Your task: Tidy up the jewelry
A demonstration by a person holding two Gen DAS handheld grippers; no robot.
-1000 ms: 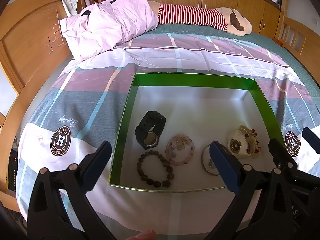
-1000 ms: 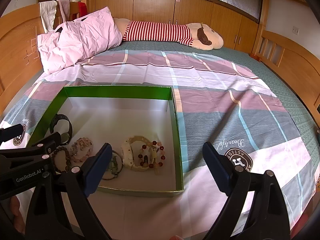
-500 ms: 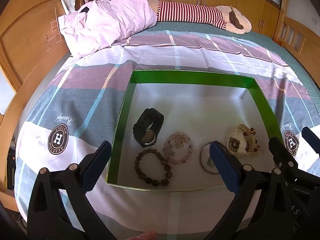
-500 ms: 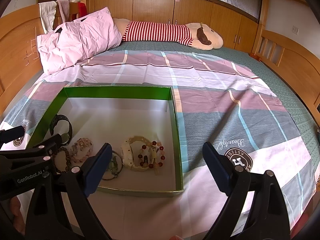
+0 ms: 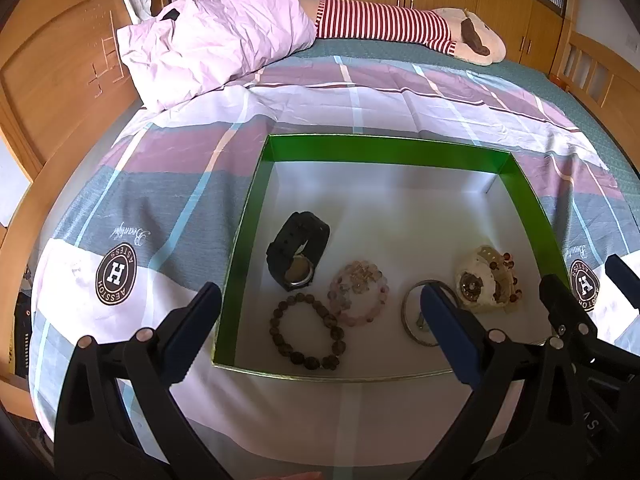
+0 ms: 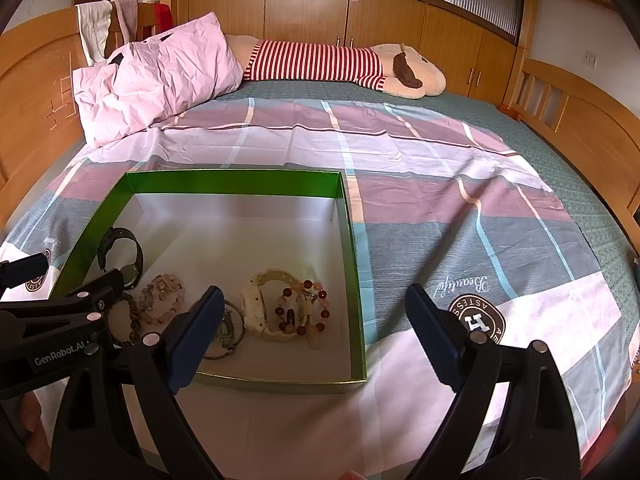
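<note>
A green-walled box [image 5: 384, 151] [image 6: 236, 181] with a white floor lies on the bed. Along its near side rest a black watch [image 5: 298, 250] [image 6: 122, 250], a dark bead bracelet [image 5: 306, 332], a pink bead bracelet [image 5: 358, 294] [image 6: 162, 296], a metal bangle [image 5: 414, 316] [image 6: 230, 332], and a cream watch [image 5: 478, 282] [image 6: 266, 308] with a red bead bracelet [image 6: 302, 312] on it. My left gripper [image 5: 320, 320] hovers open above the box's near edge. Over the box's near right corner, my right gripper [image 6: 314, 320] is open too. Neither holds anything.
A plaid duvet [image 6: 420, 168] covers the bed. A pink pillow [image 5: 212, 36] and a striped plush toy [image 5: 392, 28] lie at the far end. A wooden headboard [image 5: 52, 80] rises at left, a wooden rail [image 6: 580, 112] at right, cupboards behind.
The left gripper has drawn back slightly, so the box sits a little farther up in its view. The right gripper and all the jewelry have stayed still.
</note>
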